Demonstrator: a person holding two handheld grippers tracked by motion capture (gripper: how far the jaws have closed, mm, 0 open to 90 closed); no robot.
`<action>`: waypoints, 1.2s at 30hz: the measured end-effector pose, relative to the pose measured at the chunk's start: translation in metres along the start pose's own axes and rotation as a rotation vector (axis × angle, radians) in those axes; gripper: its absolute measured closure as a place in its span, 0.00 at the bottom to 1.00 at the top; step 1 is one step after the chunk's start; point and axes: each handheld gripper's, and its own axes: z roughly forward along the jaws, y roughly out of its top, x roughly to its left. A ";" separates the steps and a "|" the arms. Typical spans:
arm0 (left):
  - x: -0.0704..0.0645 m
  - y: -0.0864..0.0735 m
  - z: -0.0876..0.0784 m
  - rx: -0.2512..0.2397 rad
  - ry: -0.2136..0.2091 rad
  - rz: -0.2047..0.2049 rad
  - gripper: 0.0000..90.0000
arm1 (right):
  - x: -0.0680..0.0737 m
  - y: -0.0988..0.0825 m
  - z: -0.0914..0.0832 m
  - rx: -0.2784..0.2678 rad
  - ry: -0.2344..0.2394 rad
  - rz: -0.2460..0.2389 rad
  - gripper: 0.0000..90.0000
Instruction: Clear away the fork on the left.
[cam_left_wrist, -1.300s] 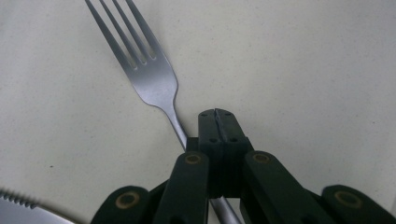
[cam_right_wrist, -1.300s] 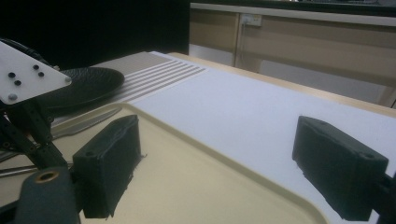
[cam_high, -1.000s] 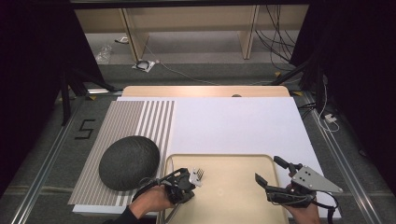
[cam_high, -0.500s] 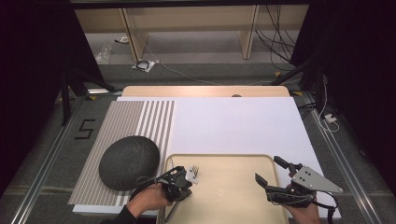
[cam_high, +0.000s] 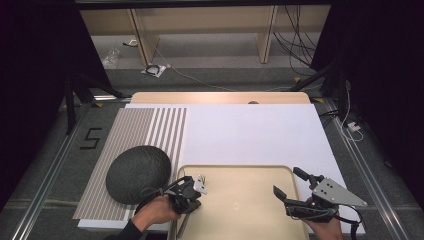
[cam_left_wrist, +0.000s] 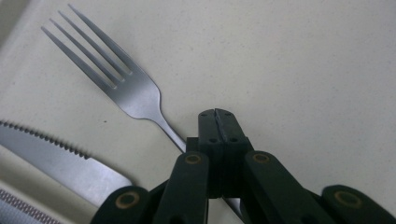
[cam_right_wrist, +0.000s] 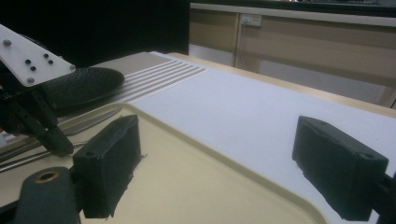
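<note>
A steel fork (cam_left_wrist: 122, 84) and a serrated knife (cam_left_wrist: 60, 163) lie side by side at the left end of the beige tray (cam_high: 250, 210). My left gripper (cam_high: 189, 199) points down over them with its jaws pressed together (cam_left_wrist: 215, 116). The fork's neck runs under the jaws and nothing shows between the tips. The same gripper (cam_right_wrist: 53, 140) stands over the knife (cam_right_wrist: 88, 121) in the right gripper view. My right gripper (cam_high: 287, 181) hovers over the tray's right end, open and with nothing in it (cam_right_wrist: 224, 163).
A dark grey dome-shaped object (cam_high: 139, 172) rests on the striped mat (cam_high: 150, 125), just left of the tray. A white board (cam_high: 250, 135) covers the table beyond the tray. Wooden shelf legs and cables stand on the floor behind.
My left gripper has shifted slightly left over the cutlery. The right gripper has kept still.
</note>
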 end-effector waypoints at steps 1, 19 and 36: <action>0.001 -0.001 -0.001 0.001 0.005 -0.006 0.99 | 0.000 0.000 0.000 -0.001 0.000 0.000 0.18; 0.007 -0.010 -0.004 0.003 0.018 -0.032 0.99 | 0.000 0.000 -0.001 0.008 -0.002 0.001 0.18; 0.009 -0.013 -0.005 -0.002 0.020 -0.040 0.96 | 0.000 0.000 0.000 0.003 -0.001 0.002 0.18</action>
